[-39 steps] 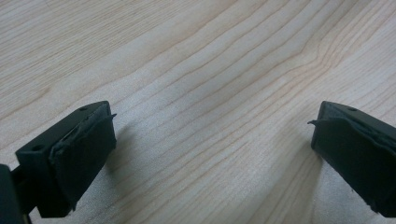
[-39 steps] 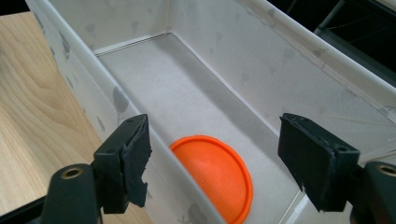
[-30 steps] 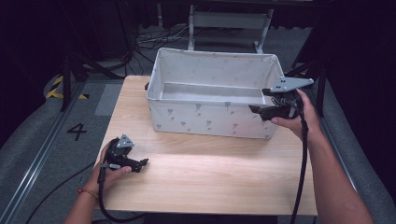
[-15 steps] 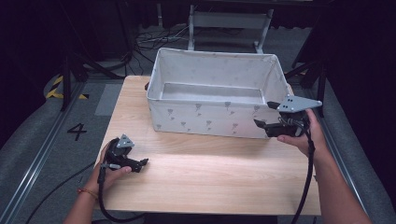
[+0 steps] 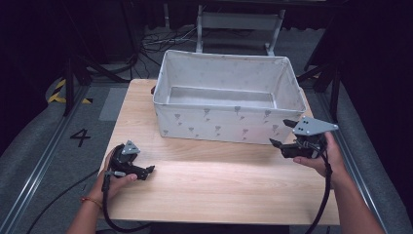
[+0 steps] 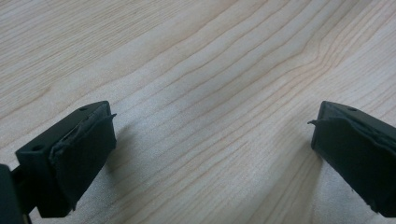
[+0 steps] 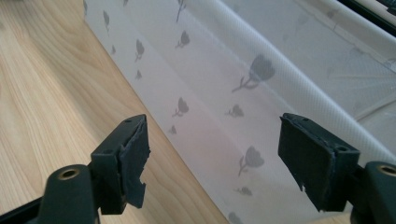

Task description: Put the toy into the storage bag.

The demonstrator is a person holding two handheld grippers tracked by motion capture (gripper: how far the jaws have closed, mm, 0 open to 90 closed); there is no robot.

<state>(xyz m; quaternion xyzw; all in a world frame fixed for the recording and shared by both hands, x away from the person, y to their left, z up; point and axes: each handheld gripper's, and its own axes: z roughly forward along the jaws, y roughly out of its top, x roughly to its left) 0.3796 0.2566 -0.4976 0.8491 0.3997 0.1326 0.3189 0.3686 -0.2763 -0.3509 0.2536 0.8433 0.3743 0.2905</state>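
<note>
A white fabric bin with small grey flower prints stands at the back of the wooden table; its inside looks empty. My right gripper hovers open just in front of the bin's front right corner, nothing between its jaws. In the right gripper view the bin's printed wall runs diagonally past the open gripper. My left gripper rests low at the table's front left, open and empty. The left gripper view looks between the spread jaws of the left gripper at bare wood grain.
Beyond the table lie dark floor, cables and a metal stand. A grey mat with the number 4 lies left of the table. Bare wood stretches between my two hands along the front.
My right gripper has drawn back from the bin's right rim, down and toward the front edge. The left gripper has stayed put.
</note>
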